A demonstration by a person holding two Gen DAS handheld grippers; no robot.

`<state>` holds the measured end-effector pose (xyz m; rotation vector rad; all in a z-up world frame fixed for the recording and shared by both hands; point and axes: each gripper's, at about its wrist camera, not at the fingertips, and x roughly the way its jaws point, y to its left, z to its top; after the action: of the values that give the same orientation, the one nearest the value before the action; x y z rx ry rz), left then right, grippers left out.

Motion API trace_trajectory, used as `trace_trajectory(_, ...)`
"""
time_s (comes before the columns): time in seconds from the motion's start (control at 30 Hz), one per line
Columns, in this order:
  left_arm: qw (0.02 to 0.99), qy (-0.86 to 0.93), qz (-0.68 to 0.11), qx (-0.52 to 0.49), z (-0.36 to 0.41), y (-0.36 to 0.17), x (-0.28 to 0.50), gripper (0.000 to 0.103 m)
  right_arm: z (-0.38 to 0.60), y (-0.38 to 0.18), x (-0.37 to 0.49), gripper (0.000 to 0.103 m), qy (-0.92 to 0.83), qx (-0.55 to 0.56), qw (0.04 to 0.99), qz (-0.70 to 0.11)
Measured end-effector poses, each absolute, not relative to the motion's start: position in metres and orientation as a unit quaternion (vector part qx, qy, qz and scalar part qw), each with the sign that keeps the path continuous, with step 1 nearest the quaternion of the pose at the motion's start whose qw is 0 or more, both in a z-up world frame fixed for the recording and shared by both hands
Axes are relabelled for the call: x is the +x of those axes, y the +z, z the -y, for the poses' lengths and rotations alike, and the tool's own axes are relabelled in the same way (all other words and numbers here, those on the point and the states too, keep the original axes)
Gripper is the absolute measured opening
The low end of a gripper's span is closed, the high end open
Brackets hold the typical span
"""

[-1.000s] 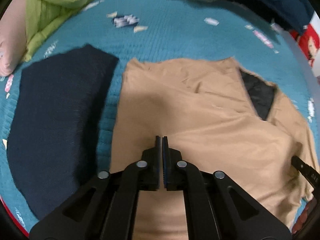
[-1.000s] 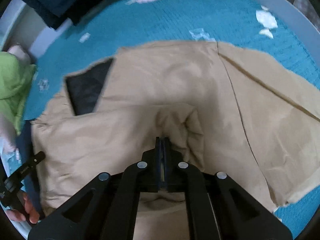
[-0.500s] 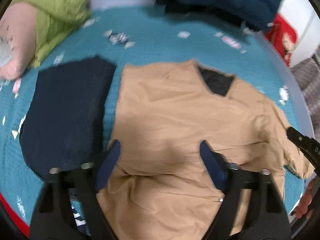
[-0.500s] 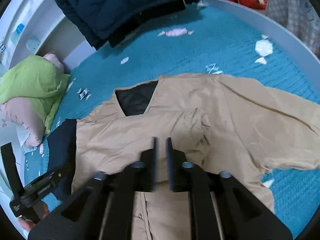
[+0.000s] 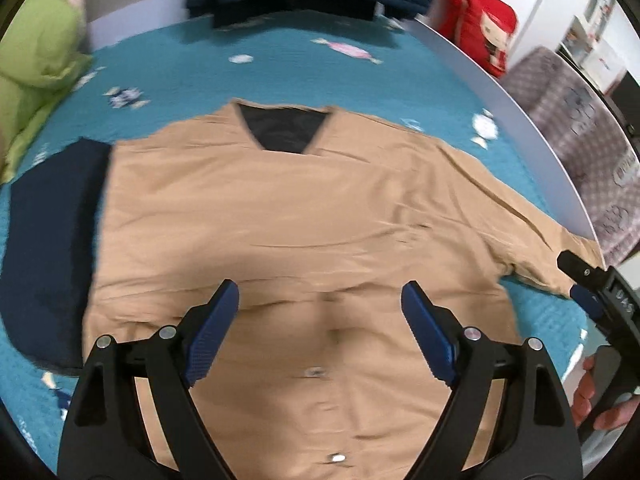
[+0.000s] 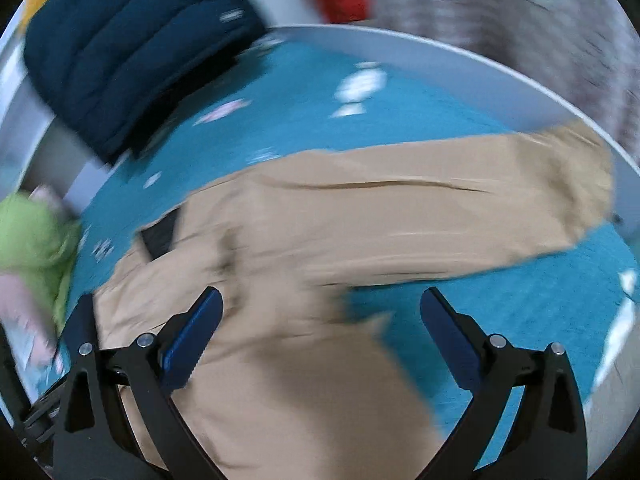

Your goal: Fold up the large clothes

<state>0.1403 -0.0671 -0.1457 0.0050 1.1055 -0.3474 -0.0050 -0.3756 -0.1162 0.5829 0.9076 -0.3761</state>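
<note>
A large tan button-front shirt (image 5: 296, 216) lies spread face up on the teal bedspread, its dark-lined collar at the far side. One sleeve stretches out to the right (image 6: 460, 216). My left gripper (image 5: 320, 320) is open and empty above the shirt's lower front, near the button line. My right gripper (image 6: 320, 320) is open and empty above the shirt's right side, by the sleeve; its view is blurred. The right gripper also shows at the right edge of the left wrist view (image 5: 600, 300).
A folded dark navy garment (image 5: 48, 216) lies left of the shirt. A green pillow (image 5: 32, 60) sits far left. A dark blue padded jacket (image 6: 132, 48) lies at the bed's far end. The white bed edge (image 5: 520, 112) curves along the right, with a red item (image 5: 480, 24) beyond.
Both grippers were shut over the shirt one second ago; both have opened and pulled back and up. The right gripper has swung right toward the sleeve.
</note>
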Motion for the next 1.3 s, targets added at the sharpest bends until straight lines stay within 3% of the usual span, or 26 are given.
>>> trace_trajectory(0.33, 0.817, -0.213, -0.535, 0.013, 0.148, -0.158, 0.149, 0.083, 0.508, -0.162, -0.072, 0.095, -0.323, 0.367, 0.778, -0.394)
trace_trajectory(0.4, 0.817, -0.218, -0.534, 0.012, 0.161, -0.159, 0.154, 0.079, 0.527, -0.173, -0.075, 0.09, -0.312, 0.405, 0.773, -0.375)
trace_trajectory(0.47, 0.813, -0.224, -0.538, 0.011, 0.173, -0.16, 0.16, 0.071, 0.542, -0.186, -0.074, 0.068, -0.287, 0.449, 0.767, -0.357)
trace_trajectory(0.6, 0.812, -0.232, -0.535, 0.015, 0.19, -0.159, 0.172, 0.055, 0.555, -0.194, -0.065, 0.056, -0.279, 0.461, 0.778, -0.323)
trace_trajectory(0.67, 0.808, -0.237, -0.539, 0.019, 0.199, -0.162, 0.179, 0.044, 0.559, -0.191, -0.057, 0.016, -0.28, 0.454, 0.782, -0.323)
trace_trajectory(0.8, 0.791, -0.26, -0.554, 0.012, 0.221, -0.175, 0.195, 0.015, 0.553, -0.162, -0.05, 0.013, -0.276, 0.42, 0.813, -0.293)
trace_trajectory(1.07, 0.751, -0.25, -0.611, 0.026, 0.28, -0.257, 0.224, 0.003, 0.533, -0.068, -0.032, 0.013, -0.203, 0.362, 0.881, -0.228)
trace_trajectory(1.3, 0.769, -0.241, -0.592, -0.012, 0.276, -0.265, 0.228, 0.002, 0.452, -0.001, 0.017, 0.012, -0.084, 0.298, 0.923, -0.229)
